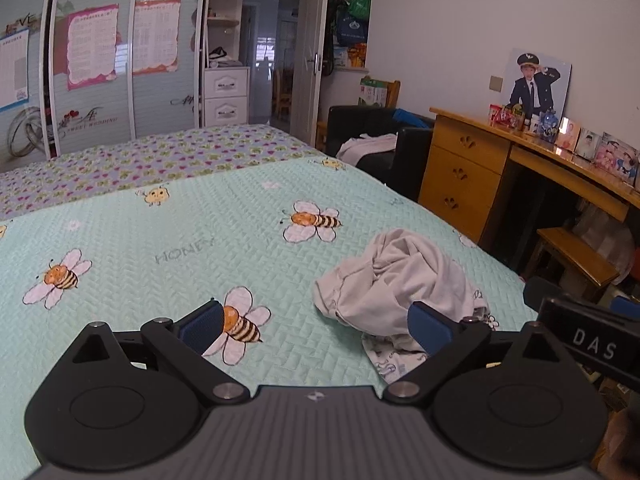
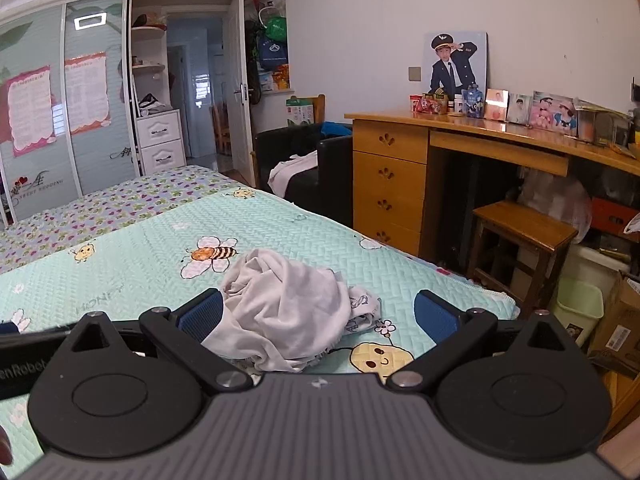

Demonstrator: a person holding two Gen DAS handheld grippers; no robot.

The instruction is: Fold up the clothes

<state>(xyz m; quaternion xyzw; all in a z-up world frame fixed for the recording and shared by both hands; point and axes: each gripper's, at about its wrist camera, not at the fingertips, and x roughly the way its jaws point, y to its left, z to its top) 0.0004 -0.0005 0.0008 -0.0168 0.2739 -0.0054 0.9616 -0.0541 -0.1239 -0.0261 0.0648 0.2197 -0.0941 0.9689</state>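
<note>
Ahead, crumpled garment (image 2: 280, 304) between spread right claw (image 2: 318, 318) fingers.

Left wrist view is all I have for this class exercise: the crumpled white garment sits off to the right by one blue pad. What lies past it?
Observer: In the right wrist view the garment lies between that gripper's open fingers, nearer the left pad.
Operator: Is anything printed on the bedspread beside it?
Observer: Yes, a yellow smiling face just right of the garment, hidden in your view.
Operator: And the right gripper itself?
Observer: The right gripper is open, holding nothing; a wooden stool stands beyond the bed edge.
</note>
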